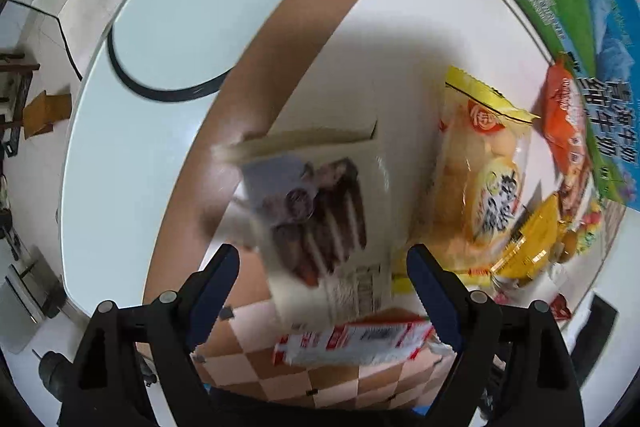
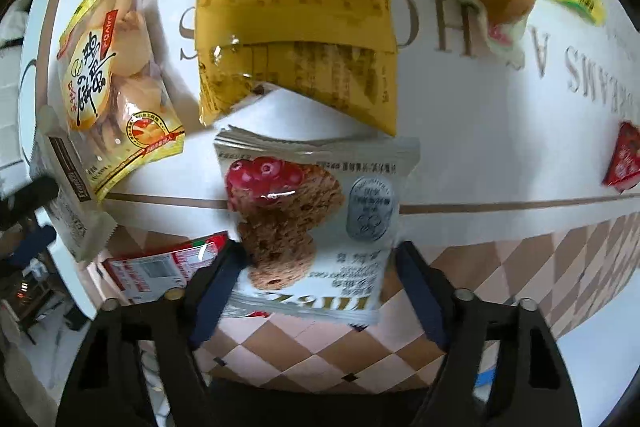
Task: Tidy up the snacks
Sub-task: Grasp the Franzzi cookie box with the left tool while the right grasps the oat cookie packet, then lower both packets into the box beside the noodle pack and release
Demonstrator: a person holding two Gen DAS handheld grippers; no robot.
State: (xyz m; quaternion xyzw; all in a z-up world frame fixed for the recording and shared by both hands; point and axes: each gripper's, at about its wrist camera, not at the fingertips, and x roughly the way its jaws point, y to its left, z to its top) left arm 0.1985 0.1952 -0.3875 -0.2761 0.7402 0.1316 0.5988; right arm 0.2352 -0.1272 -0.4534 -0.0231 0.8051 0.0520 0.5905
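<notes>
Pointing down at the worktop [image 2: 500,163], the right gripper [image 2: 318,281] is seen with a white cookie packet [image 2: 316,215] between its jaws. The jaws are about half open, and the packet's lower end fills the gap between them. Whether the pads are really pressing on it cannot be told. If the hold is weak, the smooth packet could be dropped when it is lifted. If it is squeezed too hard, the cookies inside could be crushed.

A yellow bag [image 2: 296,27] lies just above the cookie packet, touching its top edge or nearly so. It could be dragged along if the packet is pulled that way. A red and white packet [image 2: 160,267] lies just beside the left jaw and could be bumped.

The left gripper [image 1: 324,293] is held wide open over a white biscuit box [image 1: 320,211]. Nothing is held by it. The box is blurred and sits at the edge of the cloth, near a brown band. It could be pushed away or tipped if only one jaw meets it first. A clear bag of round cakes [image 1: 480,179] lies near the right jaw and could be caught by mistake. More snacks are crowded together nearby, so things could be knocked out of place.
</notes>
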